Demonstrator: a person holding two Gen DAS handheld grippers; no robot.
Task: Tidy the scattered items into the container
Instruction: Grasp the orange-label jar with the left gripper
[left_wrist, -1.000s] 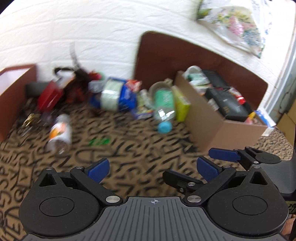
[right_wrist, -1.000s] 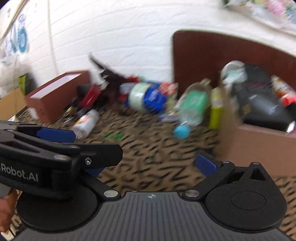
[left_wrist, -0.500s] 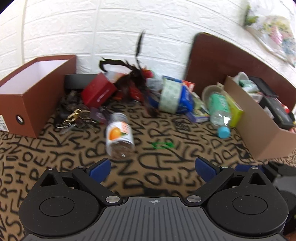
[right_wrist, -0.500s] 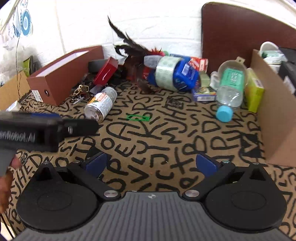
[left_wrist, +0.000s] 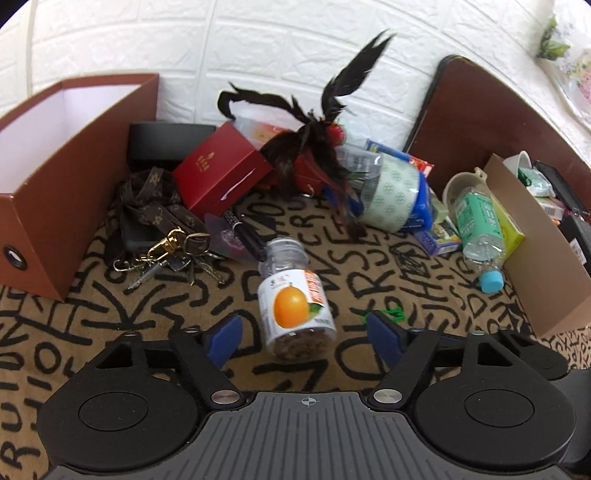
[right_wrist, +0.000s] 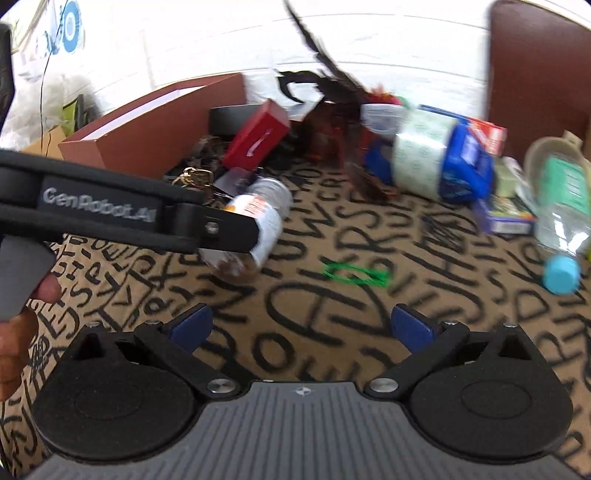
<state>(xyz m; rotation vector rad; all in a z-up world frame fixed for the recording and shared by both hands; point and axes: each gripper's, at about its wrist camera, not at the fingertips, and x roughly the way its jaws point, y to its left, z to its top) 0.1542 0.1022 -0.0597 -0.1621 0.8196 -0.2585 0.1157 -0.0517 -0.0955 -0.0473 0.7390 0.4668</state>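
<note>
Left gripper (left_wrist: 303, 334) jaws closing around clear orange-labelled plastic jar (left_wrist: 295, 301), pads not yet touching; right gripper (right_wrist: 301, 328) jaws open, empty.

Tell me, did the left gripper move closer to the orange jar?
Yes. The left gripper came toward the orange jar, which now lies between its closing jaws, untouched; the brown box also looms larger.

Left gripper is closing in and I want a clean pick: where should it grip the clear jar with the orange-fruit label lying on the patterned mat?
Grip the clear jar with the orange-fruit label across its labelled middle, coming from its base end. It lies on its side, base towards the left gripper, whose jaws, just closing, straddle it without touching. The sides are round and free; the neck nearly meets a black pen.
</note>
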